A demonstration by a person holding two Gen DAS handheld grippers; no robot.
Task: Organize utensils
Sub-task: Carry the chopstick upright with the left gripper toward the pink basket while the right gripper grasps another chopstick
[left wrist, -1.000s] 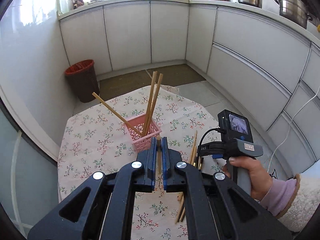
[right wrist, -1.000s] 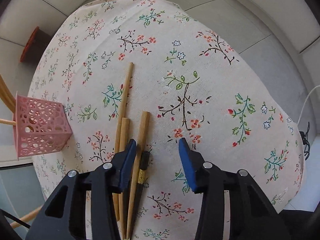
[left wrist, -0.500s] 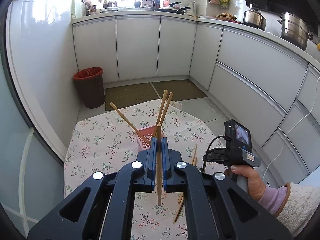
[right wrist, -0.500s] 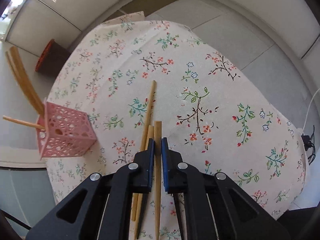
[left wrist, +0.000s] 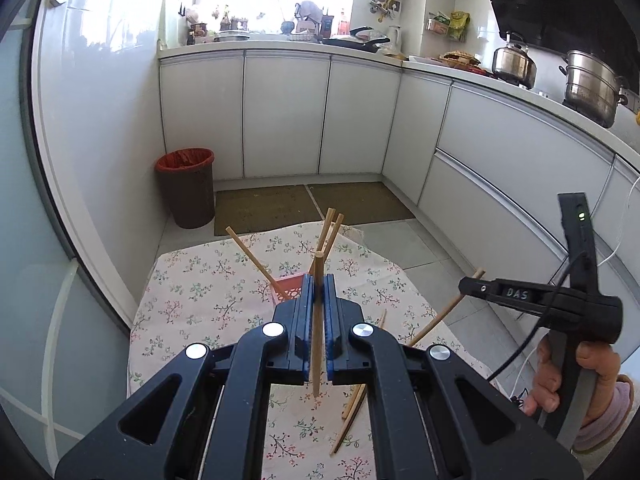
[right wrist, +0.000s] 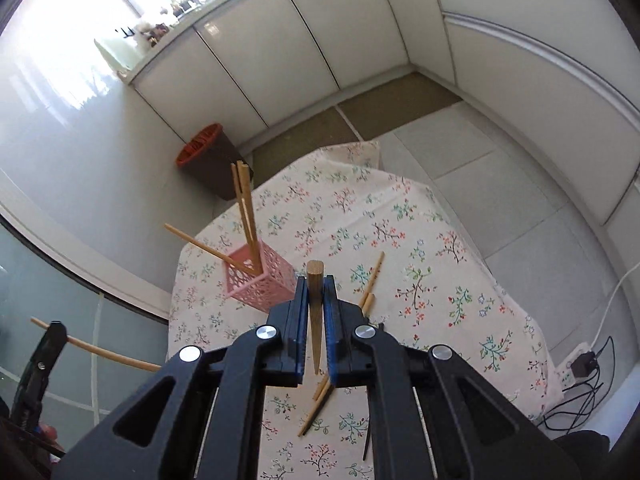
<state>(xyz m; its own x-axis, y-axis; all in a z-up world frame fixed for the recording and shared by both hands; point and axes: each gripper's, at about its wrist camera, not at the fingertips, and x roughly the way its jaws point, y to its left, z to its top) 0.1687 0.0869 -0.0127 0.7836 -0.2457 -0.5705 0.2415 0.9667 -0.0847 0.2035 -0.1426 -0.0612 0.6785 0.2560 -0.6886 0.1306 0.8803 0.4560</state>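
Bin [left wrist: 186, 188]: on the floor at far left.
Basket [right wrist: 260, 280]: pink, on the table [right wrist: 420, 240], three chopsticks inside.
Left gripper [left wrist: 316, 300]: clenched on one chopstick [left wrist: 317, 344].
Right gripper [right wrist: 315, 300]: grasping another chopstick [right wrist: 315, 312].
Loose chopsticks [right wrist: 370, 284]: on the cloth.

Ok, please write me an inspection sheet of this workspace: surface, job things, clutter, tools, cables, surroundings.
Surface: floral tablecloth covers the table.
Job's things: pink basket holds three chopsticks; loose chopsticks lie on the cloth.
Clutter: nothing seen.
Tools: left tool shut on a chopstick; right tool shut on another chopstick; both lifted off the cloth.
Cables: black cable and plug on the floor by the table's edge.
Surroundings: red-rimmed bin, white cabinets, pots on the counter.
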